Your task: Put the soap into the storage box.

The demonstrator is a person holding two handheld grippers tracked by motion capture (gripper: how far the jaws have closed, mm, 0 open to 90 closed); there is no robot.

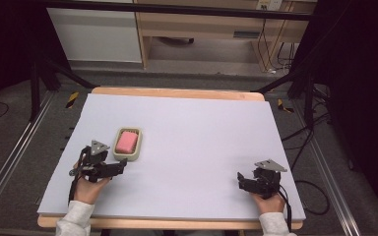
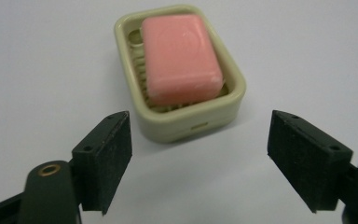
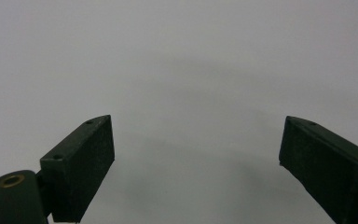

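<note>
A pink bar of soap point(image 1: 126, 142) point(image 2: 179, 58) lies in a cream soap dish point(image 1: 136, 155) point(image 2: 186, 126) on the left half of the table. My left gripper point(image 1: 119, 166) point(image 2: 199, 161) sits just short of the dish, open, its jaws spread wider than the dish with nothing between them. Over at the front right, my right gripper point(image 1: 240, 179) point(image 3: 196, 170) rests low above bare mat, also open and empty.
A pale lilac mat point(image 1: 197, 132) covers the wooden table point(image 1: 177, 93). Dark frame legs and cables point(image 1: 300, 132) stand on the floor around it, and a wooden desk point(image 1: 202, 24) is behind.
</note>
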